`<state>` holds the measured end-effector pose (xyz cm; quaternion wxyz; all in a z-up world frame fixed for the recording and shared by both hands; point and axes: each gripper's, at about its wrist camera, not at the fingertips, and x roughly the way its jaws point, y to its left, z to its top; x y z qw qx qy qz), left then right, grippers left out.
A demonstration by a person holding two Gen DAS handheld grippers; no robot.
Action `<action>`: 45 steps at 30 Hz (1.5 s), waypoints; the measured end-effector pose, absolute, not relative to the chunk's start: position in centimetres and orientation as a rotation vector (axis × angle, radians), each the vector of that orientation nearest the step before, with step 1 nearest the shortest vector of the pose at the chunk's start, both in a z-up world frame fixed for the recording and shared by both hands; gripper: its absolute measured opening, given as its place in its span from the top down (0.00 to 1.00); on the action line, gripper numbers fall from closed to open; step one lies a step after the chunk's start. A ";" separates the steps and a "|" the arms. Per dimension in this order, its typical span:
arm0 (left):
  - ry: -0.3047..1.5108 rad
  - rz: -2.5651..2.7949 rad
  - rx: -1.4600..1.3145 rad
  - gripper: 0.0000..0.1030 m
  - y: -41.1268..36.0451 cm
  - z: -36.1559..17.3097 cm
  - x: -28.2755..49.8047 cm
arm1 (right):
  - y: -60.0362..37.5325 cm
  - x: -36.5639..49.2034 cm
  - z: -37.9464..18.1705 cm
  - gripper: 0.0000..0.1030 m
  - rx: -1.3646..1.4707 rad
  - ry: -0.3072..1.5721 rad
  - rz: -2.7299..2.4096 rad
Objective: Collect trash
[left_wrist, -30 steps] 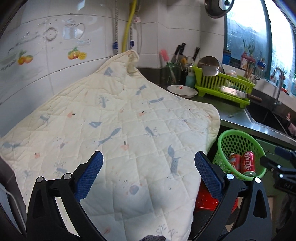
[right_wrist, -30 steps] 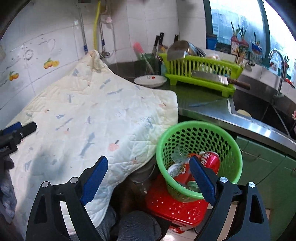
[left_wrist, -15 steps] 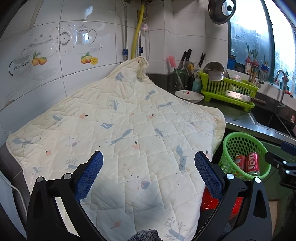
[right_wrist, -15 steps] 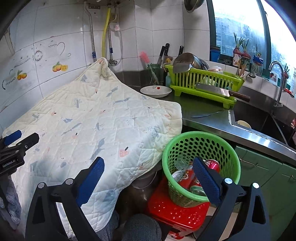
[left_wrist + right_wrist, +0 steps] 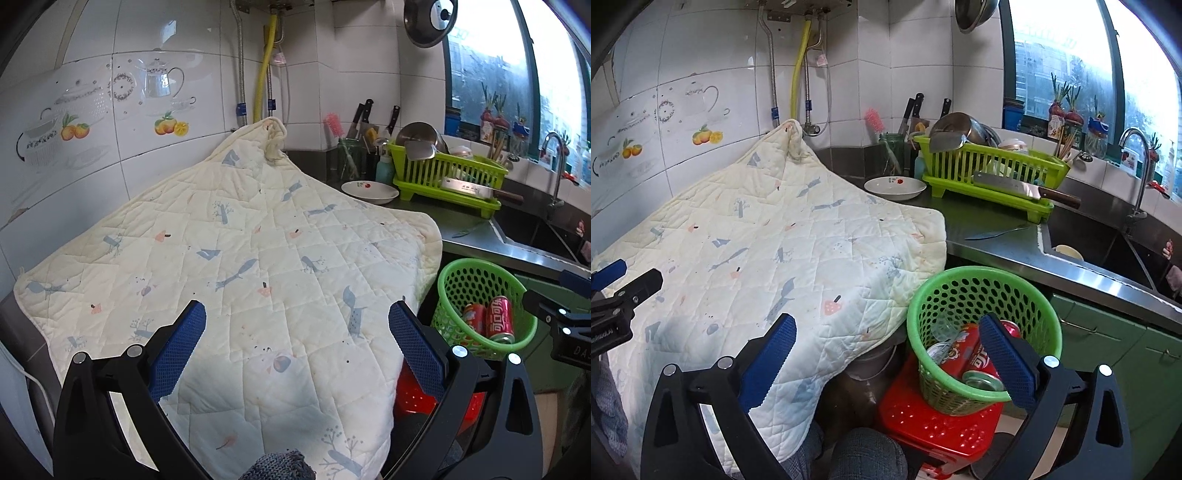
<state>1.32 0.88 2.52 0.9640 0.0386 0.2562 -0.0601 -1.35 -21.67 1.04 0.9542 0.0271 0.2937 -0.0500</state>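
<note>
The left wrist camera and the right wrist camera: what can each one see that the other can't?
Only the left wrist view shows the hanging pot lid whole.

Only the right wrist view shows the spoon on the counter, the sink basin and the clear cup in the basket.

Both show the quilted cloth, green basket, red cans, white dish and dish rack.

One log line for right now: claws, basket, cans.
left claw: open, empty | right claw: open, empty | basket: on red stool | cans: in basket | quilt: bare
</note>
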 end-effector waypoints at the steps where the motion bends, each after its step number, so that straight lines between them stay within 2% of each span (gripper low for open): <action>1: 0.517 -0.122 0.078 0.05 0.9 2.6 1.3 | -21.7 -1.4 1.1 0.07 0.054 0.595 -0.104; 45: 0.531 -0.152 0.105 0.05 -0.5 1.8 1.0 | -22.2 -1.8 1.1 0.07 0.040 0.592 -0.131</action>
